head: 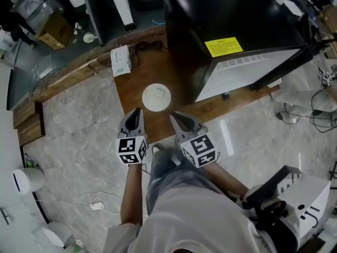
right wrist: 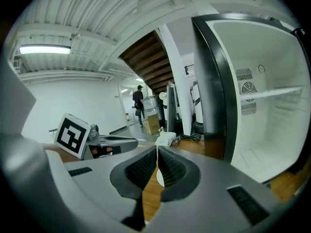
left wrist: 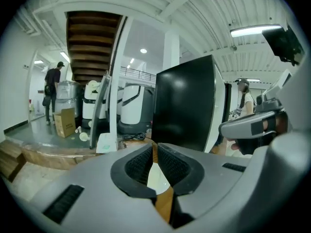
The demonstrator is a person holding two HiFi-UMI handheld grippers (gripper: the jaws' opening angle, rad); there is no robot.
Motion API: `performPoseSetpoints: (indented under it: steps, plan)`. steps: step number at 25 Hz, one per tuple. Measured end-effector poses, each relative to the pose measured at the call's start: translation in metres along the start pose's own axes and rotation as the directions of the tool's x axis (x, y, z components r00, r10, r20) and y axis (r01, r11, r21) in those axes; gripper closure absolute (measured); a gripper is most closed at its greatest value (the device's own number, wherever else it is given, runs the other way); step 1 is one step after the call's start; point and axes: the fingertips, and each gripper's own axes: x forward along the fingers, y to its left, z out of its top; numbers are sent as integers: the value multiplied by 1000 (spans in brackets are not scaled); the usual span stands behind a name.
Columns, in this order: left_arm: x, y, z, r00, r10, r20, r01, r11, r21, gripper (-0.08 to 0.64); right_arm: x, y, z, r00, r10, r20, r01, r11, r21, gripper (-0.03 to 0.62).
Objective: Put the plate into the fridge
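Note:
A round white plate point(head: 156, 97) lies on the wooden floor strip in front of the black fridge point(head: 231, 30), whose door stands open onto a white interior point(right wrist: 265, 106). Both grippers hover just short of the plate, on the near side. My left gripper point(head: 135, 113) is shut and empty, and the plate point(left wrist: 156, 176) shows through the slit between its jaws. My right gripper point(head: 178, 118) is shut and empty too, with the plate point(right wrist: 159, 177) peeking out below its tips. The fridge's white shelf point(right wrist: 277, 92) carries nothing.
A white box point(head: 120, 60) and a black cable point(head: 147, 45) lie on the wood behind the plate. A cardboard box point(head: 53, 31) sits far left, and a person point(left wrist: 51, 93) stands beside it. Grey stone floor spreads left and right. Cables point(head: 305, 115) trail right of the fridge.

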Motion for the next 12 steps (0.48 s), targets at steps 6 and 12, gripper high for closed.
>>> performPoseSetpoints:
  steps: [6, 12]
  plan:
    - [62, 69, -13, 987, -108, -123, 114, 992, 44, 537, 72, -17, -18, 994, -94, -52, 99, 991, 92, 574]
    - [115, 136, -22, 935, -220, -279, 253, 963, 88, 535, 137, -5, -6, 976, -200, -89, 215, 953, 216, 574]
